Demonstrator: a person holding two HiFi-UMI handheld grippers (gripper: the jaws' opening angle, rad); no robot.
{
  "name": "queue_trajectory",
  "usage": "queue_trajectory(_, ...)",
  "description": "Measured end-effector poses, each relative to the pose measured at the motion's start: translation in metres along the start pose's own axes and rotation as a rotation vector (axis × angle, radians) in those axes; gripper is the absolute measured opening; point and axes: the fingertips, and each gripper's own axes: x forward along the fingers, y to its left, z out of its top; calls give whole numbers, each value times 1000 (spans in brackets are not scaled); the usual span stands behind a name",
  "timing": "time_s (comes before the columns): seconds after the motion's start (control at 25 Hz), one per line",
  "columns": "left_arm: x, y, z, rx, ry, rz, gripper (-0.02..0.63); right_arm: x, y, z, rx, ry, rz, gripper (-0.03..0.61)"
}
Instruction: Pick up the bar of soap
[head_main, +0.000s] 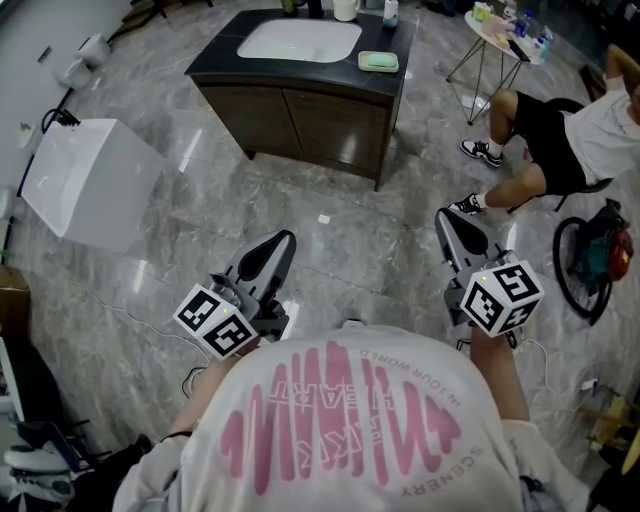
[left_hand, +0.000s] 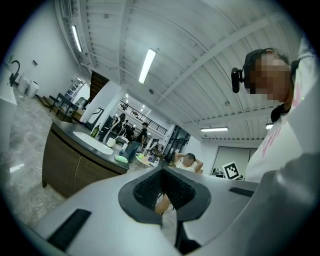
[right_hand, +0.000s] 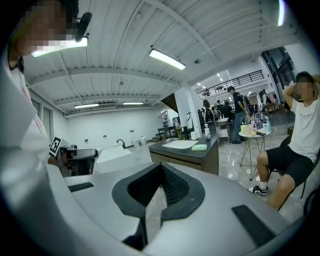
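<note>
The pale green bar of soap (head_main: 378, 61) lies on the dark vanity top (head_main: 225, 60), right of the white sink (head_main: 300, 40). It is far ahead of both grippers. It also shows small in the left gripper view as the soap (left_hand: 121, 158), and in the right gripper view as the soap (right_hand: 199, 147) on the counter corner. My left gripper (head_main: 276, 248) and right gripper (head_main: 448, 226) are held in front of my chest, pointing toward the vanity over the grey marble floor. In both gripper views the left gripper (left_hand: 165, 191) and right gripper (right_hand: 159, 187) are shut with nothing between the pads.
A person sits on a chair (head_main: 560, 130) at the right, feet out on the floor. A small round table (head_main: 505, 35) with bottles stands behind them. A white tub (head_main: 90, 180) sits at the left. A cup (head_main: 345, 8) and a bottle (head_main: 390, 12) stand behind the sink.
</note>
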Motion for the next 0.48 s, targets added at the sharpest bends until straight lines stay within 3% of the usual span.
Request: queue_trajectory(0.48,4,-8,-12,-5,18,-3,11,-2,-5,-7,10,9,6,11)
